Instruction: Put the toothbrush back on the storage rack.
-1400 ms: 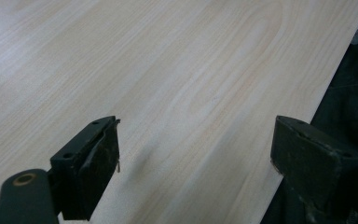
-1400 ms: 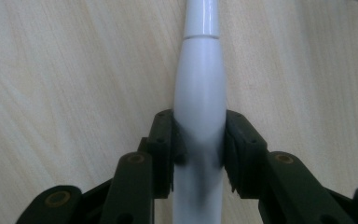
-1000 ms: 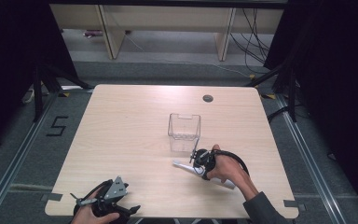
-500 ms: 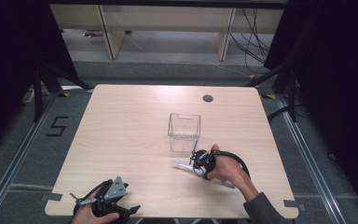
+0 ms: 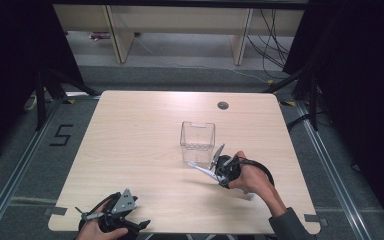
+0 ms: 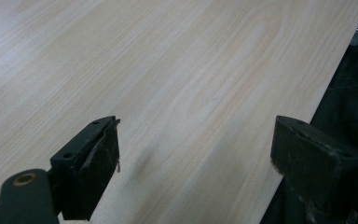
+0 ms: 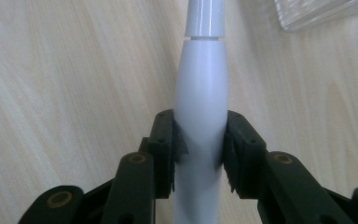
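- The right gripper (image 5: 219,169) clamps a white, pen-like tool (image 7: 200,107) just in front of the clear plastic container (image 5: 197,141), on the person's side of it, near the middle of the desk (image 5: 130,130).
- In the right gripper view the tool's long axis runs straight ahead between the jaws, its narrower tip reaching toward the container's base (image 7: 321,11), which sits ahead and to the right.
- The jaws are closed narrowly on the tool's thick middle, one pad on each flank.
- From above, the tool's grey tip (image 5: 200,167) slants low over the desk, just short of the container's near wall.
- The left gripper (image 5: 111,218) rests well apart from the container at the desk's near edge, its jaws spread wide and holding nothing (image 6: 196,154).
- The right hand is plainly nearer; any drop into the container would likely call for lifting the tip above its rim.
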{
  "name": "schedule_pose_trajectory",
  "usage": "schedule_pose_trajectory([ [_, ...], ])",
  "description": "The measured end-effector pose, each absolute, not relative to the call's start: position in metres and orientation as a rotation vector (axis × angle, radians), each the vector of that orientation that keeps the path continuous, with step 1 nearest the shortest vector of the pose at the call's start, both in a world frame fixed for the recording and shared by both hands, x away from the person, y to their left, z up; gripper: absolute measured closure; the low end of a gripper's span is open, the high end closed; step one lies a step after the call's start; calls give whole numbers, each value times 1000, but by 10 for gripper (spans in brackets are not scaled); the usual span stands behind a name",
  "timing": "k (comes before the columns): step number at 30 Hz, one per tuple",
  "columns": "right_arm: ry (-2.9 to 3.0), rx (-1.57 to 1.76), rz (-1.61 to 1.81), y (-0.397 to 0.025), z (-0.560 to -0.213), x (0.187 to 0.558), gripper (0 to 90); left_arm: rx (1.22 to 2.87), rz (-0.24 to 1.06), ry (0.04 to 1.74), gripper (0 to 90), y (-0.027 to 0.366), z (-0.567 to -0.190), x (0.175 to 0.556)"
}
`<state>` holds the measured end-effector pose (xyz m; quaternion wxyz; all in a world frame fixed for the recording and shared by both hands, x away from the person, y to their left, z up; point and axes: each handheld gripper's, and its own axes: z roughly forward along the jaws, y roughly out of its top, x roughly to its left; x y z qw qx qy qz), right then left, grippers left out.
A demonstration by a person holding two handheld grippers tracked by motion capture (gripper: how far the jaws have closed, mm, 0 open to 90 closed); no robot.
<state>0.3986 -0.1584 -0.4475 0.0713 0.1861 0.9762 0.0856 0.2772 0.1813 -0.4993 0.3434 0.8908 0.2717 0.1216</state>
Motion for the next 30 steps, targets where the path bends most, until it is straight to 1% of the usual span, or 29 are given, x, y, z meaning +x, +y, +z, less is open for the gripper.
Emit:
schedule_pose_trajectory([
  [5,2912,626,372,-167,-432,395,667,2314,314,705,148,181,-499,277],
  [6,2871,578,420,-170,-430,397,667,2314,316,706,148,181,-499,277],
  [13,2766,650,689,-183,-412,397,667,2315,317,706,148,181,-499,277],
  [22,2679,712,871,-193,-407,399,667,2304,307,728,148,181,-500,277],
  [23,2676,735,888,-194,-406,399,667,2312,316,703,148,181,-499,277],
  [27,2636,741,963,-197,-405,402,667,2306,312,723,148,181,-499,277],
  [28,2621,733,985,-199,-404,403,667,2316,313,703,148,182,-498,278],
  [30,2612,751,1006,-202,-401,403,667,2303,311,728,148,181,-499,277],
])
